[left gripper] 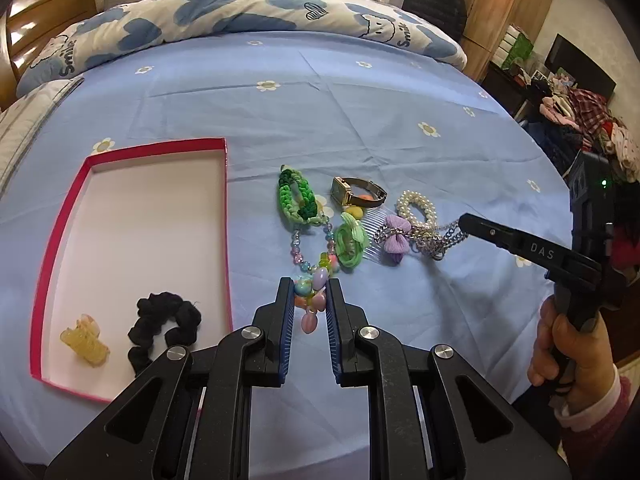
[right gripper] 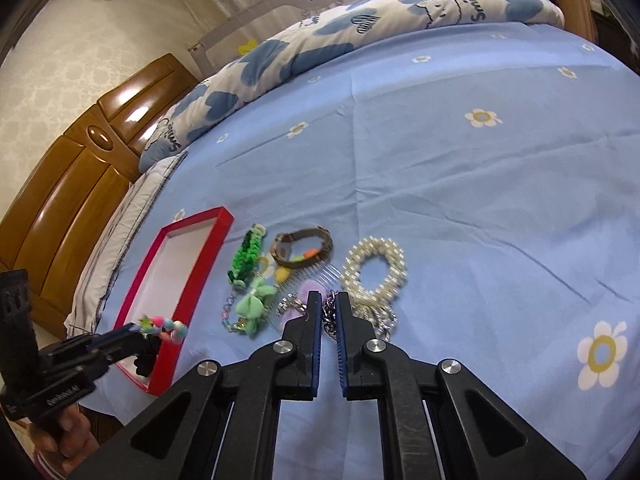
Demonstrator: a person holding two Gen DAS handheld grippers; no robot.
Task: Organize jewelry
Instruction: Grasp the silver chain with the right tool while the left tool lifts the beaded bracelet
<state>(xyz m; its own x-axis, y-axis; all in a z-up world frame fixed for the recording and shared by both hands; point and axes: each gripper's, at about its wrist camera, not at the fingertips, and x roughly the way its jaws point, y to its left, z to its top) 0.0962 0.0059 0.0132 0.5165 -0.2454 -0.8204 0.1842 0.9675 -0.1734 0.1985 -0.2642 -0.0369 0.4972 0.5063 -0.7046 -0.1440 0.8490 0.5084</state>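
Left claw (left gripper: 310, 286) grips beaded bracelet (left gripper: 308, 276) beside red tray (left gripper: 226, 216) | right claw (right gripper: 329, 300) – clamped on silver chain (right gripper: 330, 318)

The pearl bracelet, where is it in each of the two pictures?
Left wrist view: the pearl bracelet lies right of centre, beyond the purple bow, near the right gripper.
Right wrist view: the pearl bracelet lies just above centre, beyond and right of the right gripper.
Shared landmark: the red box sits far left of it in both views.
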